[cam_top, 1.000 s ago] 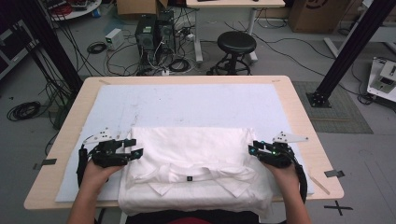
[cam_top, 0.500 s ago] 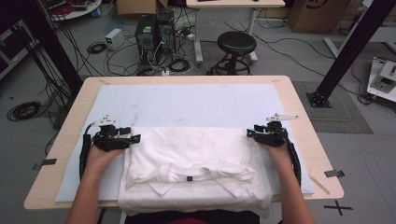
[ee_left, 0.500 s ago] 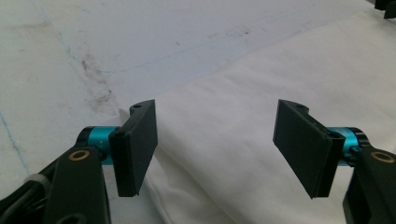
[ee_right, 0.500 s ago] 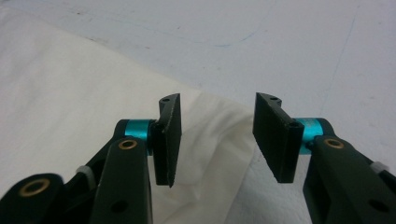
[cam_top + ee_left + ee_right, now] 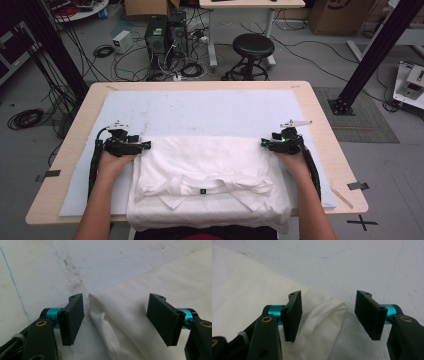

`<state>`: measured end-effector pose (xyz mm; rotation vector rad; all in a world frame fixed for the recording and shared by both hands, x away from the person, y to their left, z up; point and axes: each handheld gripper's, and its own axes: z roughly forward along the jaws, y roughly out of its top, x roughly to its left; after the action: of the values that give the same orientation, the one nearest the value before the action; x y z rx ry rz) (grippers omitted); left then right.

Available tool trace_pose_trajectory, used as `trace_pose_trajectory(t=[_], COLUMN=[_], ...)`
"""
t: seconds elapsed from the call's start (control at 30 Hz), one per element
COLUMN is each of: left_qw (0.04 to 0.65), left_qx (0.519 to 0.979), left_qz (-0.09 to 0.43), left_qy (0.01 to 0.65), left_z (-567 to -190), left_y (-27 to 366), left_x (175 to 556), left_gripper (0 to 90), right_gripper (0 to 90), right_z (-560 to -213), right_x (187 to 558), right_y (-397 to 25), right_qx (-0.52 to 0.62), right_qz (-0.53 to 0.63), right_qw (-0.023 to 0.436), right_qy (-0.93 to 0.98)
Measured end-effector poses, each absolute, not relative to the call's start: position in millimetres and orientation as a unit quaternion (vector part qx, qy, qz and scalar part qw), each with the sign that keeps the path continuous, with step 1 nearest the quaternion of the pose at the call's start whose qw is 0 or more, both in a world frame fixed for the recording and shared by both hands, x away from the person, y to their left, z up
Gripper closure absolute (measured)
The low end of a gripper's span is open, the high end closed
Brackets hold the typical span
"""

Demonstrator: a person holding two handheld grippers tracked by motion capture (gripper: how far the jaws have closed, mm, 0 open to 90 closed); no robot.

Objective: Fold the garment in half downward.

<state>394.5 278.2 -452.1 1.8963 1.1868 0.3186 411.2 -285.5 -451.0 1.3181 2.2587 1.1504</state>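
Observation:
A folded white shirt (image 5: 205,175) lies on the near half of the pale mat (image 5: 210,112), with its collar and a small dark tag facing the near edge. My left gripper (image 5: 142,145) sits open at the shirt's far left corner. In the left gripper view that shirt corner (image 5: 130,315) lies between the spread jaws of my left gripper (image 5: 116,320). My right gripper (image 5: 265,143) is open at the far right corner. The right gripper view shows the folded shirt edge (image 5: 324,317) between the parted jaws of my right gripper (image 5: 328,315).
The mat covers most of the wooden table (image 5: 75,130); its far half is bare and stained. Beyond the table stand a black stool (image 5: 253,47), computer towers (image 5: 165,35) and floor cables. A black frame post (image 5: 375,55) rises at the right.
Both grippers moved away from me along the shirt's sides, from its middle to its far corners. Their jaws now stand open around the corners.

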Motion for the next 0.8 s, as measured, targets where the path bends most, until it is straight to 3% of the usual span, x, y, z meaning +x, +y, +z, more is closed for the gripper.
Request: trace_pose_trajectory(t=[0.17, 0.33, 0.4, 0.43, 0.47, 0.5, 0.57, 0.8], left_qw=[0.417, 0.402, 0.417, 0.407, 0.407, 0.416, 0.42, 0.429], left_qx=[0.765, 0.771, 0.778, 0.786, 0.786, 0.787, 0.789, 0.787], left_qz=[0.141, 0.159, 0.136, 0.153, 0.153, 0.142, 0.137, 0.147], left_qy=[0.47, 0.467, 0.449, 0.44, 0.44, 0.434, 0.427, 0.419], left_z=[-451.6, -450.3, -451.1, -450.7, -450.7, -451.1, -451.2, -446.9], left_y=[274.2, 270.4, 266.5, 261.8, 261.8, 261.5, 261.0, 263.3], left_x=[393.5, 391.0, 389.3, 386.7, 386.7, 386.5, 386.7, 388.2], left_gripper=[33.3, 43.0, 58.5, 61.9, 66.9, 66.9, 76.4, 81.4], right_gripper=[45.1, 54.6, 58.5, 64.4, 64.4, 69.6, 82.7, 85.6], right_z=[-451.2, -451.6, -451.7, -451.5, -451.5, -451.4, -451.3, -446.4], right_x=[411.1, 411.7, 411.5, 410.9, 410.9, 410.3, 408.6, 409.6], right_y=[-281.4, -282.9, -283.4, -283.3, -283.3, -282.8, -279.1, -280.2], right_qx=[0.448, 0.453, 0.457, 0.46, 0.46, 0.457, 0.441, 0.427], right_qz=[0.387, 0.395, 0.397, 0.396, 0.396, 0.395, 0.398, 0.397], right_qw=[0.142, 0.13, 0.13, 0.128, 0.128, 0.13, 0.119, 0.124], right_qy=[0.793, 0.789, 0.786, 0.785, 0.785, 0.787, 0.795, 0.803])
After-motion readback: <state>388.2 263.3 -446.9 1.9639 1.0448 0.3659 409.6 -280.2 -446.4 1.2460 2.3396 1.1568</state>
